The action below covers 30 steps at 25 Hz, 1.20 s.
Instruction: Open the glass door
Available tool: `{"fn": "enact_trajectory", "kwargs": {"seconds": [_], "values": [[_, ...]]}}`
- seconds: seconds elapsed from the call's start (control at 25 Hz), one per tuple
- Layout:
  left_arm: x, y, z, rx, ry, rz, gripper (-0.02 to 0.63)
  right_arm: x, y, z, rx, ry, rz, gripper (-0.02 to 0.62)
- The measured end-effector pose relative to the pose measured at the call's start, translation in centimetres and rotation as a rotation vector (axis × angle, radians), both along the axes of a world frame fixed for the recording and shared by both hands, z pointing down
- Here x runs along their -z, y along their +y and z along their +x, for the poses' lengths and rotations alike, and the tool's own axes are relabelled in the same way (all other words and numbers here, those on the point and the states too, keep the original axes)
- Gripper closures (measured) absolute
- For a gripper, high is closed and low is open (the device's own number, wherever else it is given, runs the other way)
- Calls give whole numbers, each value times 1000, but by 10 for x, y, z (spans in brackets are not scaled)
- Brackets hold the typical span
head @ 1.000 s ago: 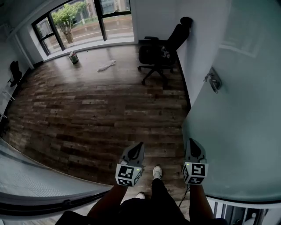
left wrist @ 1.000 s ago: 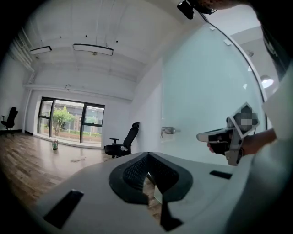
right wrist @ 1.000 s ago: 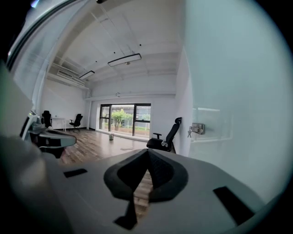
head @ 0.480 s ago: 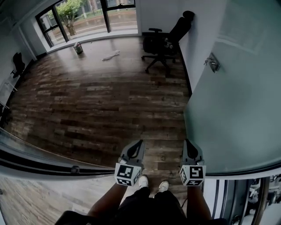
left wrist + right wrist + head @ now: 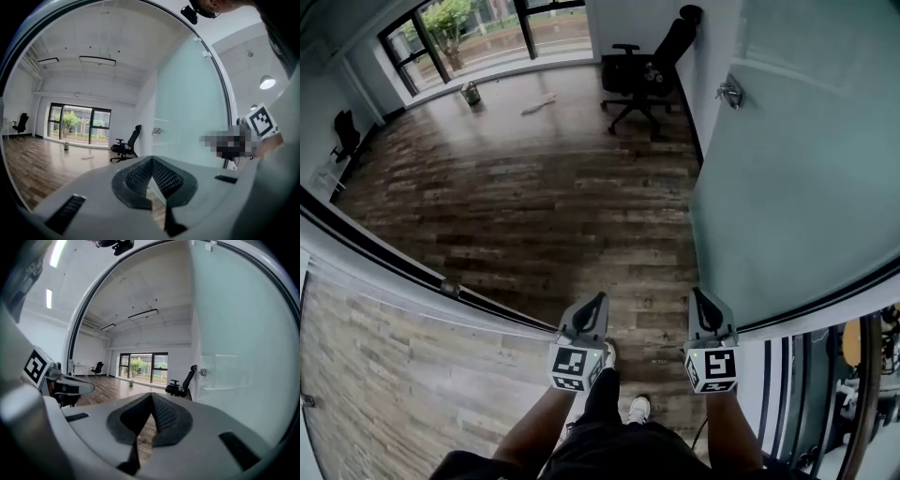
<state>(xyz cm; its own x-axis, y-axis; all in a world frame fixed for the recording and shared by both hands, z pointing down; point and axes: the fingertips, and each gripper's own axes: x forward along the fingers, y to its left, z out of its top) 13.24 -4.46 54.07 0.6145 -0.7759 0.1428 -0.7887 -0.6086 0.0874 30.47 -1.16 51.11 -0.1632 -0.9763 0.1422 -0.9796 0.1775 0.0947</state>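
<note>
The frosted glass door (image 5: pixel 797 169) stands swung open along the right wall, with its metal handle (image 5: pixel 731 92) on the far part of the pane. My left gripper (image 5: pixel 592 302) and right gripper (image 5: pixel 701 298) are held side by side in front of me over the doorway line. Both are shut and hold nothing, and neither touches the door. In the left gripper view the gripper (image 5: pixel 152 161) points into the room, with the door (image 5: pixel 187 122) to its right. In the right gripper view the gripper (image 5: pixel 151 397) has the door (image 5: pixel 243 357) and handle (image 5: pixel 203 372) close on its right.
A dark floor track (image 5: pixel 441 284) crosses the floor from the left to my feet. A black office chair (image 5: pixel 647 70) stands by the far wall, and another chair (image 5: pixel 345 131) at far left. A small green can (image 5: pixel 471 92) and a white rag (image 5: pixel 539 103) lie near the windows (image 5: pixel 487 28).
The view has drawn back from the room: the floor track has slid up the picture to the grippers, and lighter flooring now shows at lower left. Both grippers stayed shut and side by side.
</note>
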Motion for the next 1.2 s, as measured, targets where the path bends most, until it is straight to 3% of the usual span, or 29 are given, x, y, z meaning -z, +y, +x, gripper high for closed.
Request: {"fn": "enact_trajectory", "kwargs": {"seconds": [0.24,0.52,0.76,1.2], "values": [[6,93,8,20,4,-4,607,-5,95,17,-9,-18,-9,580],[7,159,-8,49,-21,-21,607,-2,161,-1,-23,-48,-9,580],[20,205,-31,19,-24,20,607,13,211,-38,-84,4,41,580],[44,286,-93,-1,7,70,607,36,292,-116,-83,-2,95,580]]}}
